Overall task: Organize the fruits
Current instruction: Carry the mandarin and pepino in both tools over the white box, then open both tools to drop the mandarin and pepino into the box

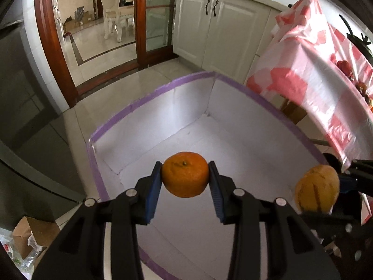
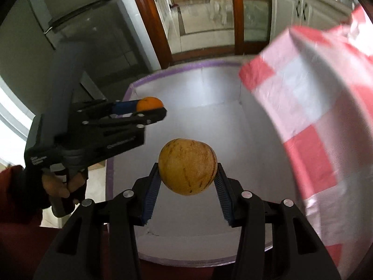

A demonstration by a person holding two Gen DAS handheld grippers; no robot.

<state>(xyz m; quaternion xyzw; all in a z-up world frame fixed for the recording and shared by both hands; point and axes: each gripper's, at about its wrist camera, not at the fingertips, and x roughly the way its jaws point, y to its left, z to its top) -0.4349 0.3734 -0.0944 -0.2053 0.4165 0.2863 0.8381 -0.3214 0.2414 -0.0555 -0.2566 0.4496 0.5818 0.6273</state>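
orange mandarin (image 1: pixel 185 174) clamped between blue pads of left gripper (image 1: pixel 185 175), held above white box (image 1: pixel 163 107) with purple-taped rim | yellow fruit with dark streaks (image 2: pixel 187 166) pinched in right gripper (image 2: pixel 188 170), over same box | pink-and-white checked cloth (image 2: pixel 314 121) hangs just right of box | hand (image 2: pixel 57 186) grips left tool
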